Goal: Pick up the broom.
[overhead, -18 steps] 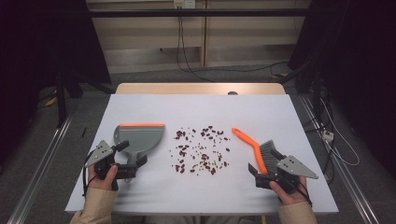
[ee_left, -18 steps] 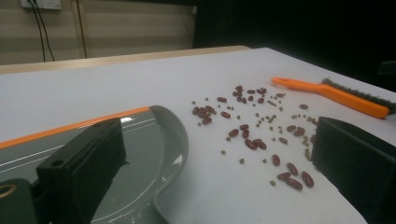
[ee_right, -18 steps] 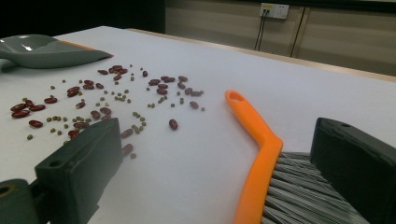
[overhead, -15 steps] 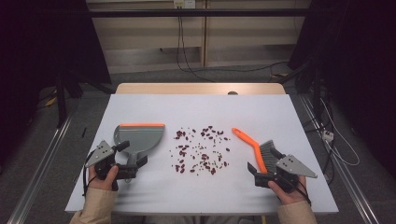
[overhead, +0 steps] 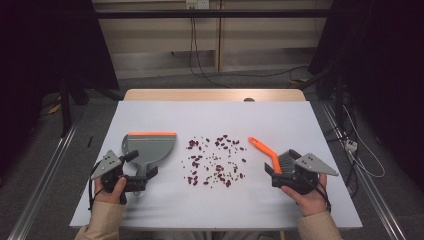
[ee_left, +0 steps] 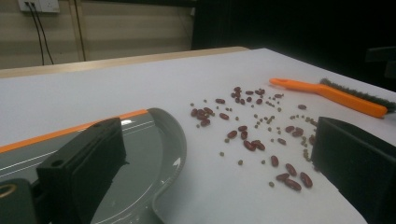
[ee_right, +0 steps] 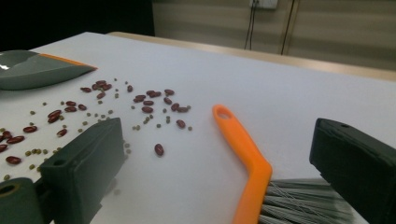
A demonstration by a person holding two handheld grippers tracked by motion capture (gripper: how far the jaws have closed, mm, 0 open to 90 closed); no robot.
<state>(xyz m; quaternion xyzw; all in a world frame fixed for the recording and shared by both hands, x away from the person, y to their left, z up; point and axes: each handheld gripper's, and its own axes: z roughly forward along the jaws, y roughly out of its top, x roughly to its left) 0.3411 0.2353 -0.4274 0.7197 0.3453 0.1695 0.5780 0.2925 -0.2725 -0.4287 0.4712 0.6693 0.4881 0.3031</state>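
White table, dark room: two hand-held grippers at a dustpan and a brush, beans between them.

From the high view, the table (overhead: 210, 120) carries a grey dustpan (overhead: 149, 149) with an orange lip at left, scattered beans (overhead: 216, 161) in the middle and an orange-handled brush (overhead: 272, 156) at right; the left gripper (overhead: 140, 170) sits at the dustpan's handle end, the right gripper (overhead: 280, 167) at the brush's bristle end, each in a hand at the near edge. Along the left gripper view, its jaws stand spread, one over the dustpan (ee_left: 140, 154), the other over bare table near the beans (ee_left: 252, 135), pinching nothing; the brush (ee_left: 336, 95) lies well beyond. Along the right gripper view, its jaws stand spread either side of the brush (ee_right: 247, 158), whose bristles lie just inside one jaw; whether they touch, I cannot tell.
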